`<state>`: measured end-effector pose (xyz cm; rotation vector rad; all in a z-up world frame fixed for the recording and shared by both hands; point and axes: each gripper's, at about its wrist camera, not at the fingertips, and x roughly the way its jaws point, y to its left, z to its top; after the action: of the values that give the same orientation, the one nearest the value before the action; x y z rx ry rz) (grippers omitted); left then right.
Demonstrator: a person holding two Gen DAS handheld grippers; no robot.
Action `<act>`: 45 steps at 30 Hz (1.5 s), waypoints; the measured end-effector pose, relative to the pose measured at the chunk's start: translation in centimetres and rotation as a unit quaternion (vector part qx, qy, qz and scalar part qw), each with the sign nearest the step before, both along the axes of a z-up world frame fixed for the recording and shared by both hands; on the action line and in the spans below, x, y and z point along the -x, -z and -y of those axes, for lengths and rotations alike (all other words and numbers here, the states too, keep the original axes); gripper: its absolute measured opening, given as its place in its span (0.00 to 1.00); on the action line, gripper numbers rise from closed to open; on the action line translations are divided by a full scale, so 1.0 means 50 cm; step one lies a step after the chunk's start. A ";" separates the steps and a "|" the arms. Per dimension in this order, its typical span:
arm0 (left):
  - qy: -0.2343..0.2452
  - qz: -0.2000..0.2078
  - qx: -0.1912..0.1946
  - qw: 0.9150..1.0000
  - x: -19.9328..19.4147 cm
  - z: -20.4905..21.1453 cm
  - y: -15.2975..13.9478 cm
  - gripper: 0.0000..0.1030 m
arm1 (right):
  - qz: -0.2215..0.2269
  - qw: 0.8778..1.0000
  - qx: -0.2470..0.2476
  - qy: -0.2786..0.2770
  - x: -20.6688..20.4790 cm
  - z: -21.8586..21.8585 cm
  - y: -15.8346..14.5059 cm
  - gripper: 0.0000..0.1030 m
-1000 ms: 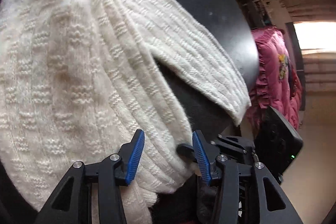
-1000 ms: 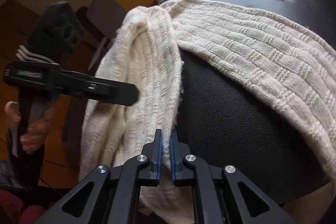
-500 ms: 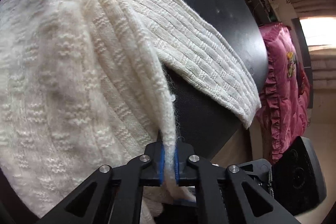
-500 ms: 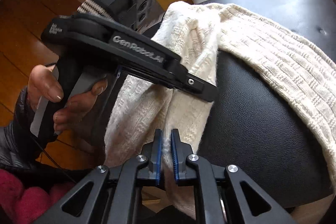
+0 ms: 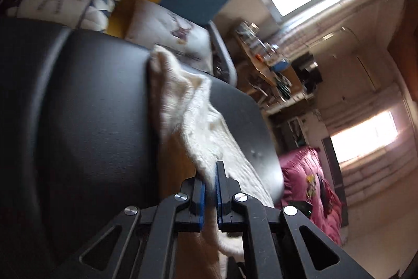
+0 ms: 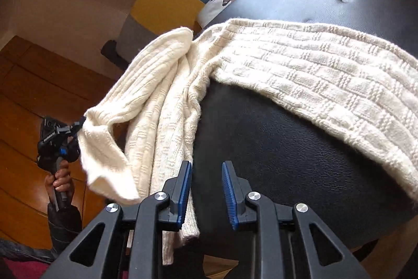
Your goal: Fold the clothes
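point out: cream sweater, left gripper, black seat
cream sweater (image 6: 308, 64), right wrist view: knit panel lying across the seat.
left gripper (image 5: 210, 190), left wrist view: between its fingertips, shut on the sweater edge.
black seat (image 6: 287, 161), right wrist view: bare leather below the sweater.

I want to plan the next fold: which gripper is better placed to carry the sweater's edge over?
The left gripper: it is shut on the sweater, edge lifted off the seat. The right gripper is open, holding nothing.

The right gripper (image 6: 206, 194) has let go of the sweater (image 6: 300, 75) and stands open. The left gripper (image 5: 210, 190), now clamped, has pulled the hem out sideways.
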<state>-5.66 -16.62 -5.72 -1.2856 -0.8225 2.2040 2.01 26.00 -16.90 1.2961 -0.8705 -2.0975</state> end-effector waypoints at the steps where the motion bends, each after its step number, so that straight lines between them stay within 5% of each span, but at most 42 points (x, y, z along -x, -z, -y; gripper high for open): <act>1: -0.023 0.012 0.015 1.000 -0.008 0.038 0.020 0.06 | 0.006 1.000 -0.007 -0.005 0.010 0.015 0.007 0.25; 6: -0.102 0.094 0.062 0.988 -0.051 0.167 0.150 0.06 | 0.013 0.999 -0.032 -0.028 0.047 0.088 0.012 0.25; 9: -0.134 0.119 0.046 0.983 -0.076 0.216 0.198 0.09 | 0.006 0.998 -0.053 -0.046 0.071 0.135 -0.003 0.25; 19: -0.194 0.123 0.019 0.973 -0.195 0.328 0.194 0.32 | -0.055 0.976 -0.118 -0.174 0.074 0.323 -0.064 0.25; 24: -0.186 0.134 0.092 0.969 -0.268 0.316 0.206 0.38 | -0.049 0.960 -0.162 -0.223 0.058 0.390 -0.035 0.25; 28: -0.185 0.138 0.102 0.968 -0.313 0.288 0.237 0.38 | -0.043 0.963 -0.142 -0.225 0.061 0.407 -0.038 0.25; 31: -0.170 0.126 0.137 0.968 -0.318 0.242 0.250 0.58 | -0.048 0.960 -0.144 -0.235 0.069 0.433 -0.053 0.25; 33: -0.153 0.109 0.192 0.963 -0.320 0.204 0.258 0.63 | -0.052 0.956 -0.148 -0.246 0.075 0.461 -0.062 0.25; 34: -0.145 0.098 0.226 0.958 -0.322 0.185 0.259 0.62 | -0.056 0.954 -0.156 -0.251 0.079 0.477 -0.068 0.25; 35: -0.143 0.088 0.256 0.952 -0.322 0.170 0.256 0.45 | -0.061 0.951 -0.162 -0.257 0.083 0.494 -0.073 0.25; 36: -0.139 0.080 0.273 0.949 -0.322 0.161 0.252 0.06 | -0.066 0.948 -0.167 -0.263 0.086 0.511 -0.079 0.25; 37: -0.140 0.074 0.252 0.955 -0.324 0.169 0.245 0.08 | -0.072 0.945 -0.173 -0.269 0.090 0.530 -0.085 0.25; 40: -0.188 0.035 0.233 0.953 -0.343 0.220 0.195 0.08 | -0.083 0.939 -0.186 -0.277 0.110 0.576 -0.096 0.25; 45: -0.249 0.024 0.293 0.923 -0.341 0.343 0.147 0.08 | -0.081 0.941 -0.192 -0.268 0.154 0.631 -0.091 0.25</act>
<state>11.38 -33.75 -13.07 -1.5217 -0.5601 2.9960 -5.68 -5.55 -12.37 1.3316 -0.0107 -1.9318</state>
